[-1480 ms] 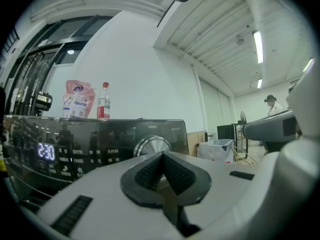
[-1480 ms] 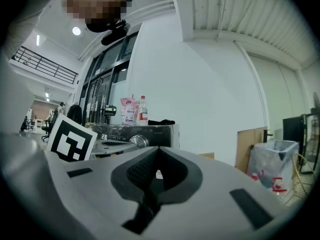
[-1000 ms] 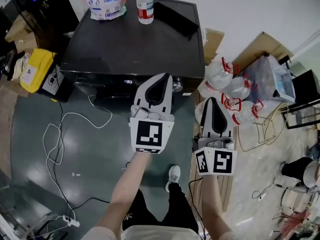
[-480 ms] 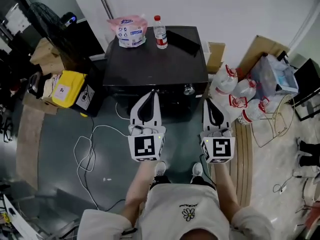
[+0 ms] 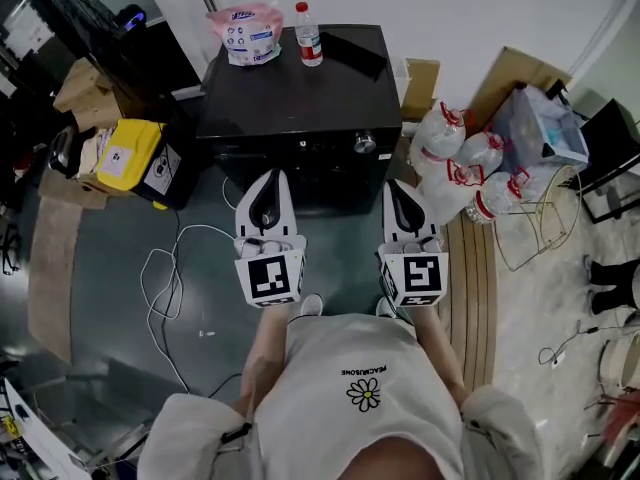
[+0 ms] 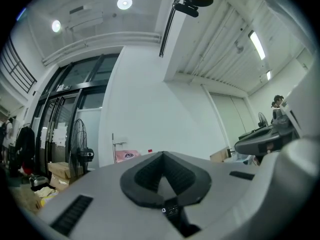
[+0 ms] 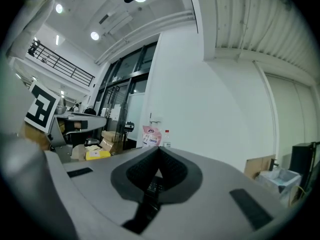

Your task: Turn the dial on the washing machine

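The black washing machine [image 5: 290, 88] stands against the far wall in the head view. Its silver dial [image 5: 364, 144] sits on the front panel, right of centre. My left gripper [image 5: 266, 176] is held in front of the machine, below and left of the dial, and is shut on nothing. My right gripper [image 5: 396, 185] is level with it, just below and right of the dial, and is also shut and empty. Neither touches the machine. In the left gripper view [image 6: 162, 154] and the right gripper view [image 7: 159, 149] the jaw tips meet, pointing at the white wall.
A pink detergent bag [image 5: 245, 33], a water bottle [image 5: 306, 34] and a flat black object [image 5: 352, 53] lie on the machine's top. Large water jugs [image 5: 462, 168] crowd the right side. A yellow box [image 5: 122, 154] and cardboard sit left. A white cable [image 5: 170, 268] loops over the floor.
Both grippers have drawn back from the washing machine's front panel; the left one was close to the dial. The view has pulled back and shows more of the person's body.
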### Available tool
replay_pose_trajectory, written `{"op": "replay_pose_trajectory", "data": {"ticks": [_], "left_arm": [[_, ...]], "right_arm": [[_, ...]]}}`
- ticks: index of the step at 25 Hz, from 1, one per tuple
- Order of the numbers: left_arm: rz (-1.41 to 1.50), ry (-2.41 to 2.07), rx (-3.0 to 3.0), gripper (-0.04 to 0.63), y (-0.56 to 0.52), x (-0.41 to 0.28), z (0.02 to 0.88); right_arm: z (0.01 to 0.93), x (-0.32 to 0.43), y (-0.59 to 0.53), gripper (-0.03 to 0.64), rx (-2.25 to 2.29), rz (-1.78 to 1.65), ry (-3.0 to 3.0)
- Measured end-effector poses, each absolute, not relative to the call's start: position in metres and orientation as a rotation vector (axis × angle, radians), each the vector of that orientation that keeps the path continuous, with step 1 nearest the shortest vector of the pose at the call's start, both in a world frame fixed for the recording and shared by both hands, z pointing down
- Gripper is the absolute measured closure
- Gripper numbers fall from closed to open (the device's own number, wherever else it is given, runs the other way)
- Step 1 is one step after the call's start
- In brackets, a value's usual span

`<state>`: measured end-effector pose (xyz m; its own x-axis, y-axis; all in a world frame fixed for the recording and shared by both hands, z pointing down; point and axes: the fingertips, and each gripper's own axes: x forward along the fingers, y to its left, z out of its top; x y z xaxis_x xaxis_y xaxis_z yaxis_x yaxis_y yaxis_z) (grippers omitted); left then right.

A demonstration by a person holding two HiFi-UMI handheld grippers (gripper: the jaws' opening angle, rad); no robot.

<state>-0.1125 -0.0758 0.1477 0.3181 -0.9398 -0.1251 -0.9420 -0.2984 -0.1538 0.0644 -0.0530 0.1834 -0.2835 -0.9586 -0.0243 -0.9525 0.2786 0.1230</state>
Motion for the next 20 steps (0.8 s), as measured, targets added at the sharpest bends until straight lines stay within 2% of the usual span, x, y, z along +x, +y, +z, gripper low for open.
{"op": "replay_pose_trajectory", "data": {"ticks": [20], "left_arm": [[0.018,1.714,-2.384,0.597,-0.071,-0.096,0.150]], "right_arm": [[0.193,0.075,-0.052,0.615,1.833,-0.125,-2.483]]}}
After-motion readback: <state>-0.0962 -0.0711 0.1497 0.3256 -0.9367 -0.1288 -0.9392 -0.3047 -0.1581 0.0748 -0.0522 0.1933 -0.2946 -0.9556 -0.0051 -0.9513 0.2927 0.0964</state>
